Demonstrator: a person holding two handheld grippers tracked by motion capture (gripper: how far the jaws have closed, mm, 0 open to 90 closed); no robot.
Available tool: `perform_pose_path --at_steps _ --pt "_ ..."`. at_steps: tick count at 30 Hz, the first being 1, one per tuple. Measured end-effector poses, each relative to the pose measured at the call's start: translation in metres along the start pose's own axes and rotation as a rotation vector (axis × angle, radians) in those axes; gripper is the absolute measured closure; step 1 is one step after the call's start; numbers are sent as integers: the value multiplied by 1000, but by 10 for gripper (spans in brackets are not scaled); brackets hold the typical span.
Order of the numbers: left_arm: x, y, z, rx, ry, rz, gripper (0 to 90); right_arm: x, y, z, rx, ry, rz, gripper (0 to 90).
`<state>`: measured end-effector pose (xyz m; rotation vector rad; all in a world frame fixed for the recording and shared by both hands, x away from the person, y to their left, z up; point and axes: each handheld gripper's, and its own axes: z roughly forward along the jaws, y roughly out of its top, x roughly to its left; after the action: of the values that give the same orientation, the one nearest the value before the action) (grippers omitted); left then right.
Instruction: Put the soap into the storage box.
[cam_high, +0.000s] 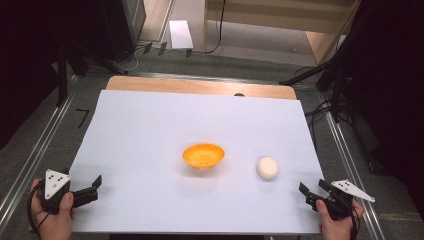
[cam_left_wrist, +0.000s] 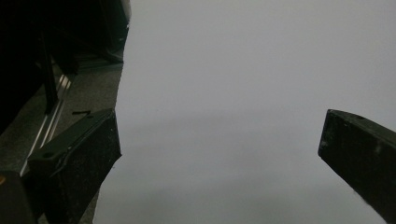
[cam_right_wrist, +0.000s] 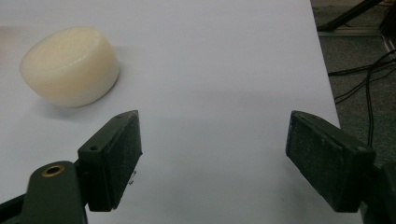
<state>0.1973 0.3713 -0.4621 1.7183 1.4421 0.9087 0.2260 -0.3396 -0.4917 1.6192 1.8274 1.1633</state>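
We hold both claws spread at the near corners: left gripper (cam_high: 90, 189), right gripper (cam_high: 314, 192) nearest the white puck (cam_high: 267, 168), bowl (cam_high: 203, 155) centred.

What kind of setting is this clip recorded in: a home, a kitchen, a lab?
Most likely a lab or data-collection studio: a table covered by a white sheet, dark stands and loose cables on the floor around it, and staged props, an orange bowl and a white block.

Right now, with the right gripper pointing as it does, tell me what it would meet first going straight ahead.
Probably nothing: between the open jaws of the right gripper lies bare white sheet. The cream puck sits off to the left of that line, though a slight swerve would clip it.
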Motion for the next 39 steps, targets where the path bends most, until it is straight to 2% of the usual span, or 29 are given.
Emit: perform_pose_path --at_steps 9,13,16,20,23,26,30,31,33,37,39 --pt "0 0 -1 -6 1 0 0 3 1 0 0 -20 -28 189" --pt "0 0 -1 -3 1 -2 0 4 3 0 15 -27 -16 189" --pt "0 0 -1 -7 0 -2 0 4 4 1 28 -22 -25 177" --pt "0 -1 -1 -9 1 -4 0 7 8 -2 36 -38 -66 184" --pt "0 -1 -1 -7 5 -1 0 10 13 -5 66 -57 -124 170" --pt "-1 -1 -1 -10 5 2 0 14 21 -7 107 -28 -167 142" --pt "-1 -1 -1 -13 3 2 0 19 29 -7 159 -5 -185 142" --pt "-1 -1 -1 -14 2 1 0 22 31 -7 187 7 -192 159" --pt "-1 -1 -1 -11 2 2 0 24 35 -6 236 63 -203 195" --pt "-1 -1 -1 -11 2 1 0 31 39 -2 290 70 -226 186" --pt "-1 -1 -1 -11 1 2 0 34 40 1 322 51 -243 179"
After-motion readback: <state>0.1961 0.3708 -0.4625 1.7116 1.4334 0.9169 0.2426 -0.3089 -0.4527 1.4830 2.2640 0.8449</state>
